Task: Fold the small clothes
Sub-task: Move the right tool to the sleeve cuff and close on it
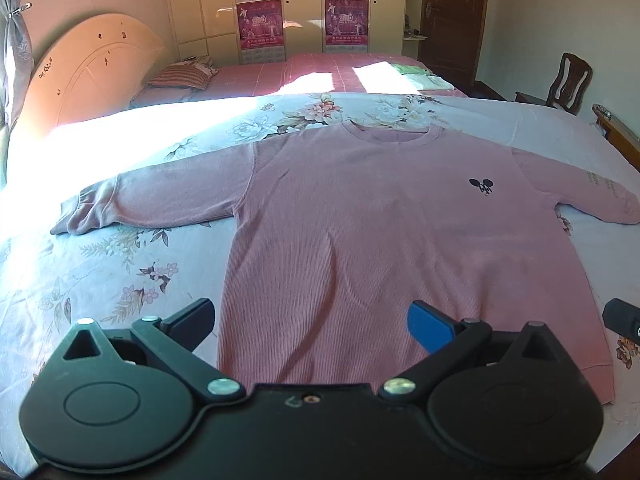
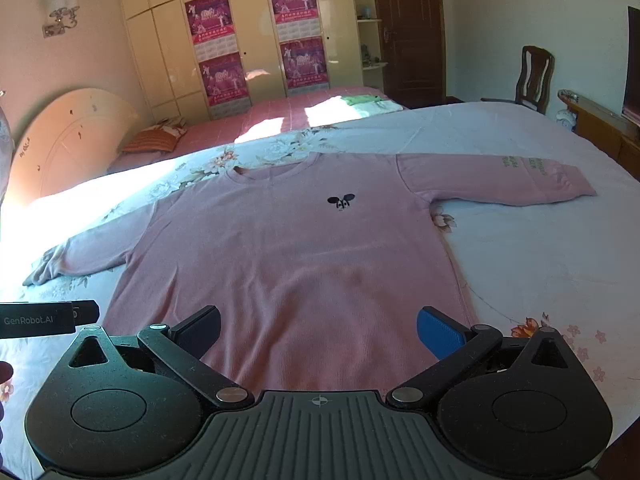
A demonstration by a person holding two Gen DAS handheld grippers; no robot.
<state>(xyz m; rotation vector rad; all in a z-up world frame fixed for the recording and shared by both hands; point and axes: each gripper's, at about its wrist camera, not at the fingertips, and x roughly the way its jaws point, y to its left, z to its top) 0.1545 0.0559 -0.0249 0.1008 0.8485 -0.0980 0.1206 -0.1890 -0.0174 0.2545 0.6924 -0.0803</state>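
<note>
A pink long-sleeved sweater (image 1: 360, 220) lies flat, front up, on the floral bedspread (image 1: 120, 280), both sleeves spread out and a small black mouse logo (image 1: 481, 186) on the chest. It also shows in the right wrist view (image 2: 288, 248). My left gripper (image 1: 312, 322) is open and empty, hovering over the hem on the sweater's left half. My right gripper (image 2: 320, 330) is open and empty, hovering over the hem on the right half. The right gripper's tip (image 1: 622, 316) shows at the left wrist view's right edge.
A headboard (image 1: 88, 76) stands at the left. A second bed with a pink cover (image 1: 312, 72), a striped pillow (image 1: 180, 76) and folded green clothes (image 1: 420, 76) lies behind. A wooden chair (image 2: 534, 76) and a dark door (image 2: 408, 28) are at the back right.
</note>
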